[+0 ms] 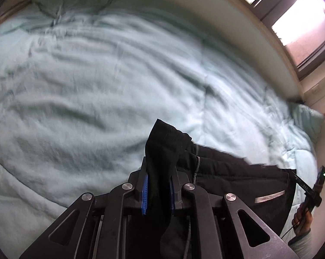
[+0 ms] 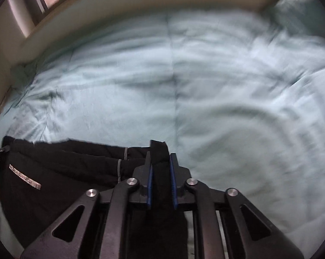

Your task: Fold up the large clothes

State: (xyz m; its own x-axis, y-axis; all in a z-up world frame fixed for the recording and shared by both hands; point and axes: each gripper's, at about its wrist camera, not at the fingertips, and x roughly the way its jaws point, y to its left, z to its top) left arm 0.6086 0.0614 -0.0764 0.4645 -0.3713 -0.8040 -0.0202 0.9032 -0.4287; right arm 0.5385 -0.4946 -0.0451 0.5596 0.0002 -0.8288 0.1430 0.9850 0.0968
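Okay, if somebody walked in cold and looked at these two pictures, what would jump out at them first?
First, the black garment, stretched low across the pale green bedspread that fills both views. Each end is clamped in blue-padded tongs: the left tongs at the bottom of the left wrist view, the right tongs at the bottom of the right wrist view. A bright window glows at the upper right of the left view.

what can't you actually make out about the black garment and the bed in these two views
- Black garment: its lower part, cut off by the bottom edge and hidden behind the left gripper; what kind of garment is unclear.
- Grey label: print too blurred to read.
- Garment's near part in the right wrist view: hidden behind the right gripper.
- Pale green duvet: wrinkles smeared by blur.
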